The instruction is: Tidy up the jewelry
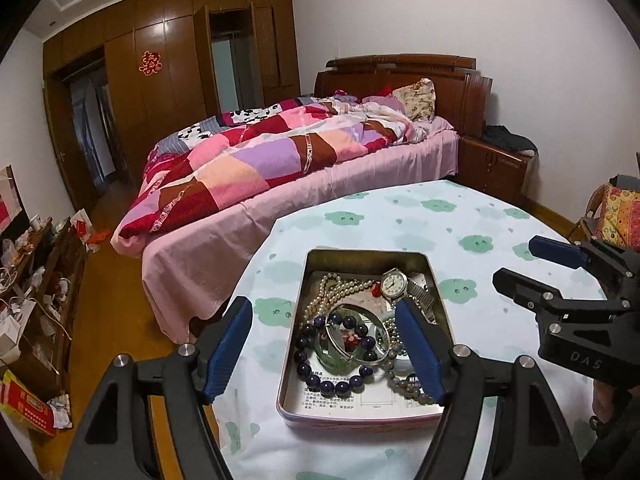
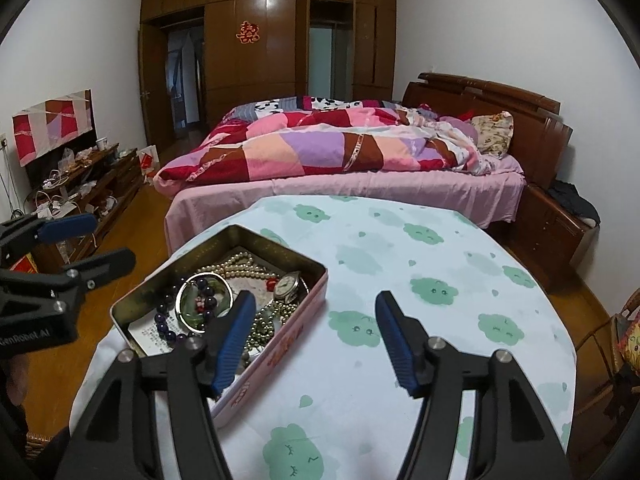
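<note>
Jewelry tin (image 1: 362, 256) on the clouded tablecloth (image 1: 440, 216), holding a tangled, limp pearl necklace (image 1: 340, 286) best pinched at a free loop, is flanked by the spread, empty left gripper (image 1: 326, 354) and right gripper (image 2: 316, 340).

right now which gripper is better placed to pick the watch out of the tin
Left, probably. The left gripper hangs open straight over the tin, facing the watch. The right gripper, also open, mostly overhangs bare tablecloth beside it.

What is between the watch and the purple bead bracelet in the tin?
In the left wrist view, the silver bangle and loops of the pearl necklace lie between the watch and the purple bead bracelet, inside the tin.
</note>
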Tool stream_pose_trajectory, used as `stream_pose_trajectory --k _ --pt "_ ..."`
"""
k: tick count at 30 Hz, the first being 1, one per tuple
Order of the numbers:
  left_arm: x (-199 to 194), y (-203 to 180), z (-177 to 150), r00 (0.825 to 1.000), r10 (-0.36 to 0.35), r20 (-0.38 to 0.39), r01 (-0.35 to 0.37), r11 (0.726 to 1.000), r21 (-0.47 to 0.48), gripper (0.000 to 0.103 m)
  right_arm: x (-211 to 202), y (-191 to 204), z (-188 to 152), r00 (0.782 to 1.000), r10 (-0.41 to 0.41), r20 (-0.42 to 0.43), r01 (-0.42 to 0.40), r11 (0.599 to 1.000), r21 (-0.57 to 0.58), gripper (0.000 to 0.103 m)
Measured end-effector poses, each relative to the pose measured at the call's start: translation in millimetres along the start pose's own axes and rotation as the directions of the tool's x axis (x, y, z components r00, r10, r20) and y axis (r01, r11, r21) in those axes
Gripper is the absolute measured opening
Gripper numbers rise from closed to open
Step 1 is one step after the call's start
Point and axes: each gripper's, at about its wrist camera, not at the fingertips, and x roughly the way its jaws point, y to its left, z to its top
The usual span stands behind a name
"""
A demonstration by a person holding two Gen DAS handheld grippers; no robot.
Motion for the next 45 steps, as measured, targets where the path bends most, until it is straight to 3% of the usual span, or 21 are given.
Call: stream_pose_trajectory --k 45 --pt "-16 -4 5 1.000 -0.011 0.022 0.011 1.000 0.009 0.074 -11 -4 0 1.000 -0.017 0.017 0.017 1.000 -0.004 0.069"
